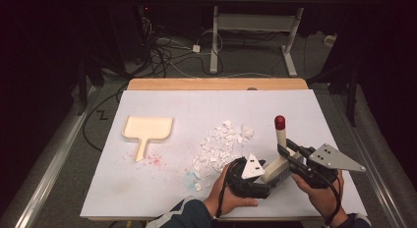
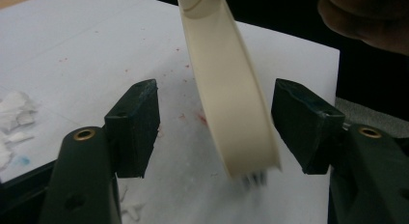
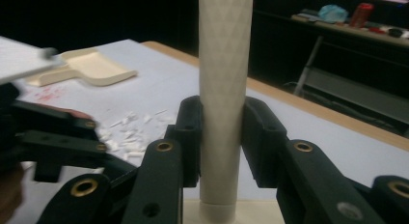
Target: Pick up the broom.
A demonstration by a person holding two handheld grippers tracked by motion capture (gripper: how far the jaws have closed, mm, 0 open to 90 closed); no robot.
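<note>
A cream brush [image 1: 281,138] with a red cap stands nearly upright at the table's front right. My right gripper [image 1: 289,150] is shut on its handle [image 3: 224,64], both jaws pressed against it. In the left gripper view the brush's cream head [image 2: 231,103] hangs tilted between the jaws of my open left gripper [image 2: 219,122], dark bristles showing at its lower end; neither jaw touches it. From above, the left gripper [image 1: 268,180] sits just left of the brush head. White scraps [image 1: 221,142] lie piled mid-table. A cream dustpan [image 1: 147,128] lies at the left.
Red specks [image 1: 155,160] and a pale blue smudge [image 1: 189,179] mark the white table cover [image 1: 162,100]. The table's right front corner and edge [image 2: 333,60] are close to the brush. A desk frame and cables stand on the floor beyond the table.
</note>
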